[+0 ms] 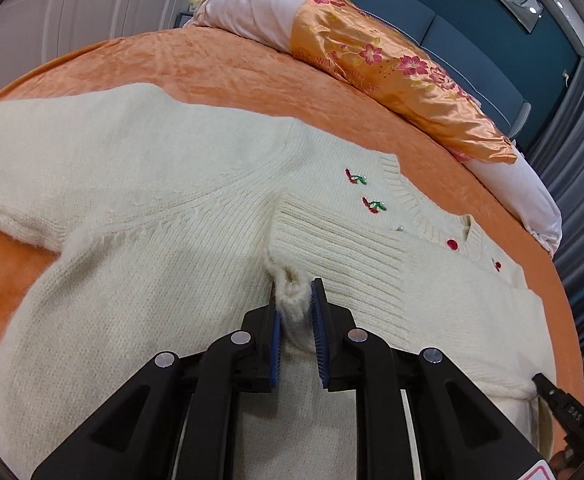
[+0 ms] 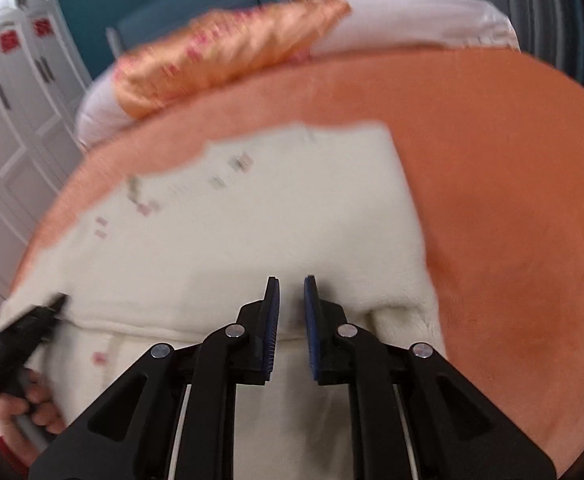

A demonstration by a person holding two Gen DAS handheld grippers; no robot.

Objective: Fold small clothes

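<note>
Bedding in orange plush covered the bed (image 1: 220, 60), and on it a cream knitted cardigan (image 1: 140, 208) was laid flat, occupying most of the near surface. At the far edge of the bed, a white bolster (image 1: 248, 8) was positioned, with an orange satin cloth (image 1: 375, 60) bearing pink flowers draped over its middle. Behind the bolster a blue padded headboard (image 1: 443, 28) was seen, and white panelled doors (image 1: 72, 12) were seen to the left of it.

One sleeve of the cardigan was spread outward to the left in the left wrist view; the opposite sleeve was folded across the chest, its ribbed cuff (image 1: 331, 240) resting below the neckline. Small embroidered cherries (image 1: 373, 205) and red buttons (image 1: 451, 244) were visible near the collar.

The left tool (image 1: 295, 300) was narrowly parted, with a fuzzy tuft of the cuff's edge standing between the blue pads (image 1: 276, 340); whether the pads pressed on it could not be told.

The right tool (image 2: 292, 296) was nearly closed above the cardigan's folded right portion. A narrow gap remained between its pads, and nothing was gripped. The right wrist view was blurred. At its lower left, the left tool was seen held in a hand (image 2: 28, 408).
</note>
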